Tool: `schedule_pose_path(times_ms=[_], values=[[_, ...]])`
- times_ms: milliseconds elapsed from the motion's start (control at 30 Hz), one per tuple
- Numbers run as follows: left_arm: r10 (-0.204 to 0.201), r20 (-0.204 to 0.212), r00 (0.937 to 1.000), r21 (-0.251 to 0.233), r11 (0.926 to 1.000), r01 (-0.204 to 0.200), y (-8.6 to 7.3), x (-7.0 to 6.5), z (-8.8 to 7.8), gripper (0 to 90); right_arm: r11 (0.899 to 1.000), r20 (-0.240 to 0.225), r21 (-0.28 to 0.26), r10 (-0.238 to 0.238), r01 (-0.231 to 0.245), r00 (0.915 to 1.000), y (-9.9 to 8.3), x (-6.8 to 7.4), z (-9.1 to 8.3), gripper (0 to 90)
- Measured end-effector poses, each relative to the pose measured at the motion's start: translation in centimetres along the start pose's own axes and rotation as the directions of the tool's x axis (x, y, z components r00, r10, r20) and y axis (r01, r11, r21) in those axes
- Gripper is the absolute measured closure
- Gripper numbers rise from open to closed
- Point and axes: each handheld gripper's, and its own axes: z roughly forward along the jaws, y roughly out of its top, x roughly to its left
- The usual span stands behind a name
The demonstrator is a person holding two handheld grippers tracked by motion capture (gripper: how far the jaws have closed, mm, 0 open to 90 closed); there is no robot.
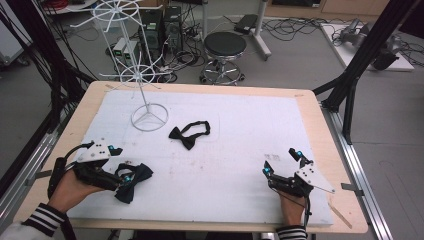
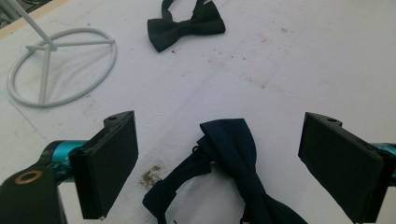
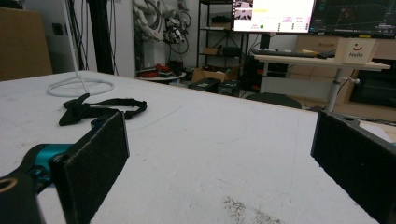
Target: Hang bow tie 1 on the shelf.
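Black jaws of the left gripper (image 2: 219, 158) stand wide apart around a navy bow tie (image 2: 233, 172) lying on the stained white mat (image 1: 240, 150), not pressing it. Right gripper (image 1: 282, 167) rests open; cables and a stool (image 1: 225, 52) crowd the grey floor beyond.

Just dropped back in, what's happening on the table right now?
A person holds a tool in each hand. The left tool is open over a navy bow tie, pads not pressing it. The right tool sits open, holding nothing. A black bow tie lies near the white wire stand.
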Motion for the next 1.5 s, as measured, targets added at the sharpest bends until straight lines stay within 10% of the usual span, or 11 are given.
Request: schedule_pose_path(times_ms=[767, 1500], values=[[0.02, 0.039, 0.999, 0.194, 0.9807, -0.027, -0.5, -2.1, 2.0, 25.5, 1.0, 0.0, -0.003, 0.0, 0.0, 1.0, 0.0, -0.1, 0.0, 3.5], [0.003, 0.075, 0.9972, 0.351, 0.936, -0.029, -1.3, -2.3, 3.8, 42.7, 1.0, 0.0, -0.007, -0.001, 0.001, 1.0, 0.0, -0.1, 0.0, 3.5]])
